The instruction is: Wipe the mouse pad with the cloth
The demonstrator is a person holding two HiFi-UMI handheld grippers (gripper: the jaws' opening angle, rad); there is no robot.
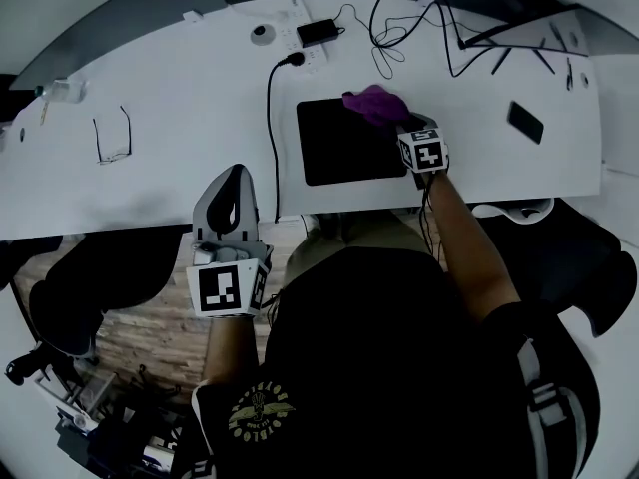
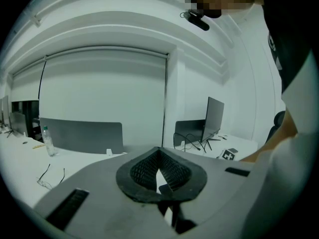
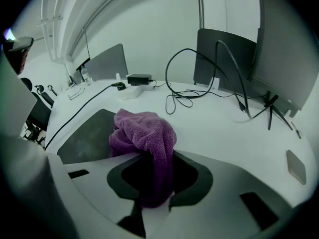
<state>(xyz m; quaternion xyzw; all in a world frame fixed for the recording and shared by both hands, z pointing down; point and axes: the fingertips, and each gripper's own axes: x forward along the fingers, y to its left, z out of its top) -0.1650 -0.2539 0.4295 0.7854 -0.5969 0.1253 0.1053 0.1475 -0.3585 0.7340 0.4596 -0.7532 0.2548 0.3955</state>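
Pinching cloth (image 1: 371, 102), right claw (image 1: 409, 128) seemingly over mouse pad (image 1: 339, 153).

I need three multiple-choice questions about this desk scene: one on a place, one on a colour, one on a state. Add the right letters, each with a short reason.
1. At which part of the mouse pad does the cloth lie?
A. its far right corner
B. its near left corner
C. its middle

2. What colour is the cloth?
A. yellow
B. purple
C. white

3. What is the state of the left gripper?
A. shut on the cloth
B. shut on the mouse pad
C. shut, with nothing between its fingers

Answers:
1 A: the head view shows the cloth bunched at the pad's far right corner, held by the right gripper.
2 B: both the head view and the right gripper view show it purple.
3 C: the left gripper view shows the fingers together and empty, and the head view shows that gripper off to the pad's left.
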